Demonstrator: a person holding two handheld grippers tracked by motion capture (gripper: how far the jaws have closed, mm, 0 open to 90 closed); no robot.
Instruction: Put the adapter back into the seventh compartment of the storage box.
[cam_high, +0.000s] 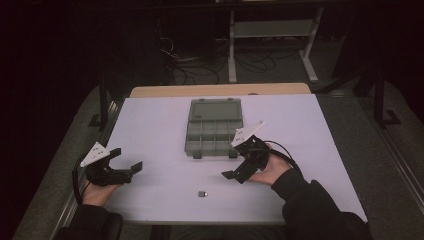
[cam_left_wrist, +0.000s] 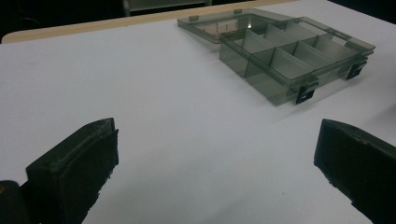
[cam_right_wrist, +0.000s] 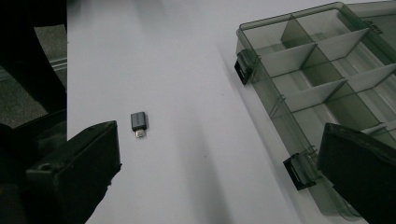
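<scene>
I look down on a white table (cam_high: 165, 130). An open, smoky-clear box (cam_high: 214, 127) with empty divided cells sits at the middle, its lid folded flat away from me. A small grey adapter (cam_high: 202, 193) lies alone on the table near my edge, well apart from the box and between my two tools.

My right gripper (cam_high: 240, 167) hovers just beside the box's near right corner, jaws spread wide and holding nothing. In the right gripper view the adapter (cam_right_wrist: 138, 122) lies ahead, close to one jaw rather than centred between them, with the box (cam_right_wrist: 322, 84) off to the other side. My left gripper (cam_high: 131, 170) rests at the table's left, also spread and empty, pointing toward the box (cam_left_wrist: 285, 51).

Risks, as I judge them: the adapter is tiny and flat, so closing off-centre could flick it away or off the near edge. Swinging the right gripper carelessly could knock the box's latches (cam_right_wrist: 299, 170).
</scene>
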